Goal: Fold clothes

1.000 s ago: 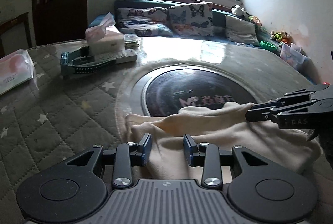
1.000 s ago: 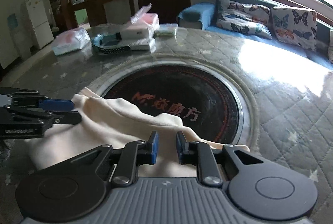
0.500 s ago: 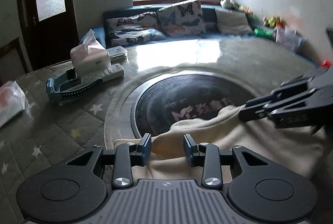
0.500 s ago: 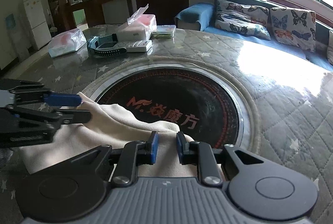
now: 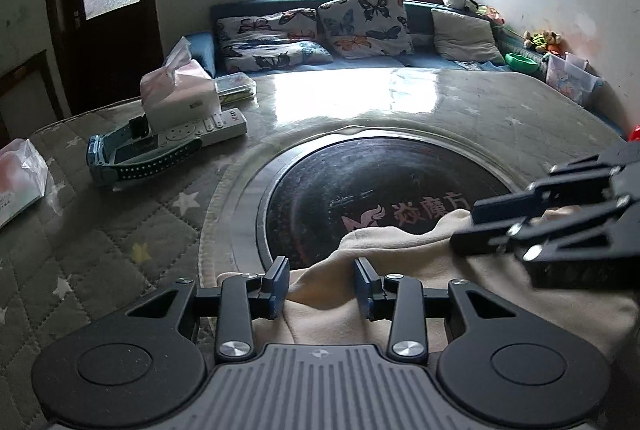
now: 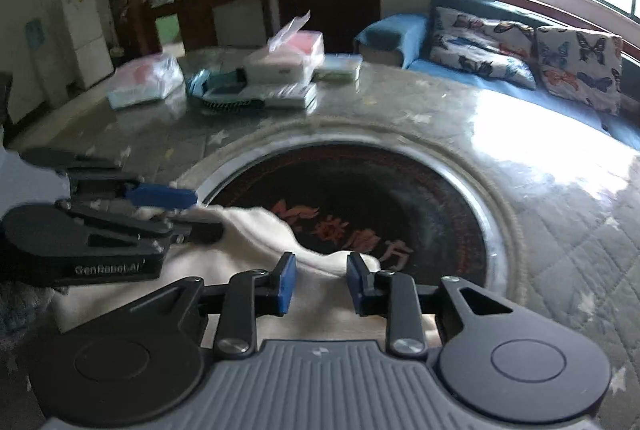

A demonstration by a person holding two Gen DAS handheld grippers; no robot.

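The left tongs (image 5: pixel 321 284) are held low over the counter (image 5: pixel 120 246), jaws parted wide, with the cream garment (image 5: pixel 400 270) lying bunched between and beneath them. The right tongs (image 6: pixel 321 284) are levelled alongside, likewise parted. Compared with half a second ago, the right tongs' gap is seen widened.

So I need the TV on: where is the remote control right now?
In the left wrist view the remote control lies far left on the quilted table, against the tissue box and behind the blue strap.
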